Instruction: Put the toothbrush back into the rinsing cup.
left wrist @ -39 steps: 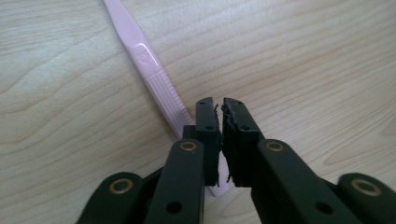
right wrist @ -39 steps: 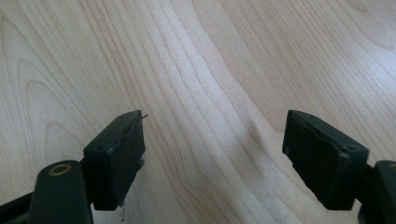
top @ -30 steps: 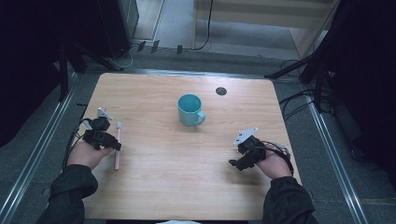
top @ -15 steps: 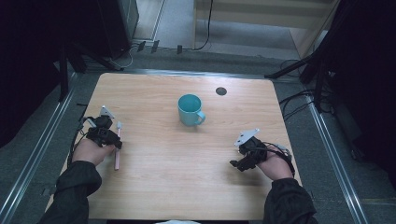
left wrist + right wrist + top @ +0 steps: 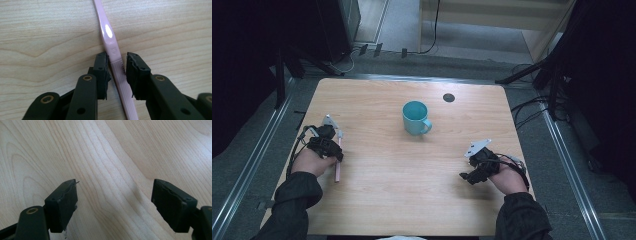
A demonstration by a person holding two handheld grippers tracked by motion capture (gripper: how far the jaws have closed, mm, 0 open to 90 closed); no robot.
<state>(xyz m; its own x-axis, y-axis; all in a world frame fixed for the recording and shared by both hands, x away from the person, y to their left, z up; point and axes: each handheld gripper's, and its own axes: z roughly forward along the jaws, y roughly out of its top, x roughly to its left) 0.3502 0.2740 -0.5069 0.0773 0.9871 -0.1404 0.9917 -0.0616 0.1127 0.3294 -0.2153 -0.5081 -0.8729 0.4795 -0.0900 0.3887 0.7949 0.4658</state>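
Note:
A pink toothbrush [image 5: 337, 161] lies flat on the wooden table [image 5: 377, 200] near its left edge. My left gripper [image 5: 335, 151] is lowered over it. In the left gripper view the toothbrush handle [image 5: 110, 47] runs between the jaws of the left gripper [image 5: 117, 58]. They have just been closing around it. One pad touches the handle and a thin gap shows at the other. My right gripper [image 5: 468, 176] rests low at the table's right front. Its jaws stand wide open over bare wood in the right gripper view [image 5: 115, 192].
A teal cup [image 5: 414, 118] with its handle to the right stands at the middle of the table, a little toward the back. A small dark round spot [image 5: 449, 97] sits behind it. Cables trail from both grippers off the table's sides.
The left hand has shifted slightly over the pink toothbrush. The right hand has kept still.

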